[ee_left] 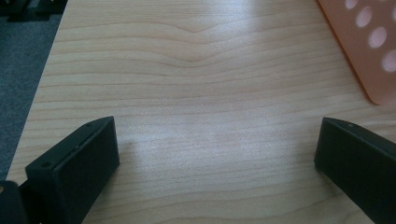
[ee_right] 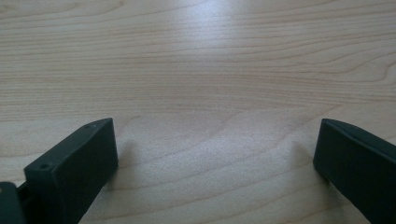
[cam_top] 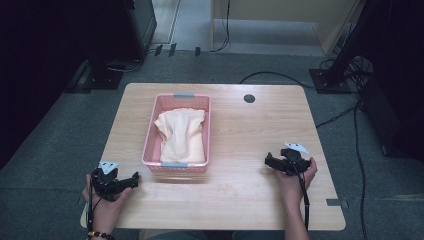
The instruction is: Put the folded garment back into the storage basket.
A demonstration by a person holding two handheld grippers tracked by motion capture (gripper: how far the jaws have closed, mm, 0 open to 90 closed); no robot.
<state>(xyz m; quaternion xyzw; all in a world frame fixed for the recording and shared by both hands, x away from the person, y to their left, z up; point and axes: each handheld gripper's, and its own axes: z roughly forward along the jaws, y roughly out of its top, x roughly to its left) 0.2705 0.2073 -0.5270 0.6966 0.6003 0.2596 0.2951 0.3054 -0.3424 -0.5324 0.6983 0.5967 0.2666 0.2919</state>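
A pink plastic basket (cam_top: pixel 150 134) sits on the wooden table (cam_top: pixel 250 130), left of centre, and holds a crumpled cream cloth (cam_top: pixel 182 135). My left gripper (cam_top: pixel 134 178) rests near the table's front left corner, just left of the basket's near end, open with nothing between its jaws. A corner of the basket (ee_left: pixel 369 51) appears at the upper right of the left gripper view, beyond the gripper (ee_left: pixel 217 140). My right gripper (cam_top: pixel 268 161) lies on the right side of the table, pointing left, open and empty. In the right gripper view the gripper (ee_right: pixel 215 140) faces bare wood.
A round dark grommet (cam_top: pixel 249 98) is set in the table near the back edge. Cables run over the grey floor at the right (cam_top: pixel 360 150). Dark equipment stands (cam_top: pixel 107 70) flank the far side, and a light wooden cabinet (cam_top: pixel 280 15) stands beyond.
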